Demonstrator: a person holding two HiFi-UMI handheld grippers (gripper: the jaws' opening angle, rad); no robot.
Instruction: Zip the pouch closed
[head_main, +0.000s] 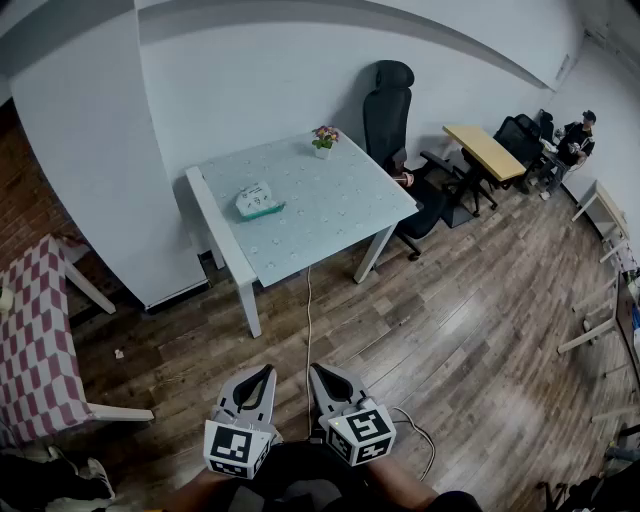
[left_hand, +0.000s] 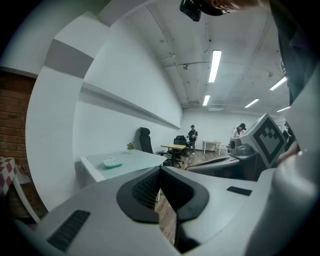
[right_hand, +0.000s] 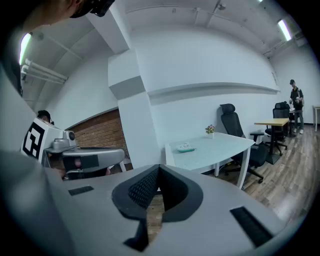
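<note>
**Fig. Approach stage, before any contact.** The pouch (head_main: 258, 202) lies on the pale bench (head_main: 340, 215), upper centre-left of the head view and well apart from both grippers. A small pot of flowers (head_main: 324, 138) stands near the bench's far edge, with a black chair (head_main: 388, 95) behind it.

The left gripper (head_main: 267, 372) and right gripper (head_main: 316, 370) are held low at the bottom centre of the frame, close to the person's body. They sit side by side with marker cubes toward the camera, pointing forward over the wooden floor (head_main: 470, 330) toward the bench. Both pairs of jaws are clenched, tips meeting, with nothing between them. Each gripper view shows the pouch small and distant beyond the closed tips.

The step in hand appears to be walking up to the bench.
- **Approach:** close in until the pouch sits just below the grippers, and release both jaws before reaching.
- **Slider:** find the zip slider first; from here it is too small to tell which end it sits at.
- **Grip:** one gripper would probably pin the fabric near the zip's end while the other draws the slider. A soft pouch is likely to slide or bunch on the smooth top if left unheld.
- **Hazard:** a cable (head_main: 307, 300) runs across the floor from the bench toward the person and is worth stepping clear of.
</note>
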